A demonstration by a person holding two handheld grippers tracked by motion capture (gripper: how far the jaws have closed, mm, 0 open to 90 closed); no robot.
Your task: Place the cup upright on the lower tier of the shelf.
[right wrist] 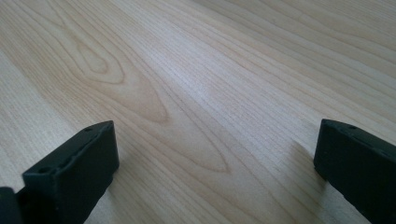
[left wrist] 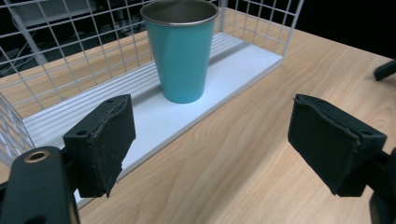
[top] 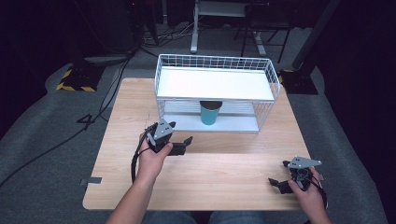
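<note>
The teal metal cup stands upright on the white lower shelf of the wire rack, under its upper shelf, near the front edge and about midway along. The left claw is released, its jaws spread wide and empty over the wooden surface just in front of the rack, pointing toward the cup but apart from it. The right claw is also released and empty, low over the surface near the right front corner, well apart from the rack.

Matt teal metal cup, white wire rack, smooth wood table.
</note>
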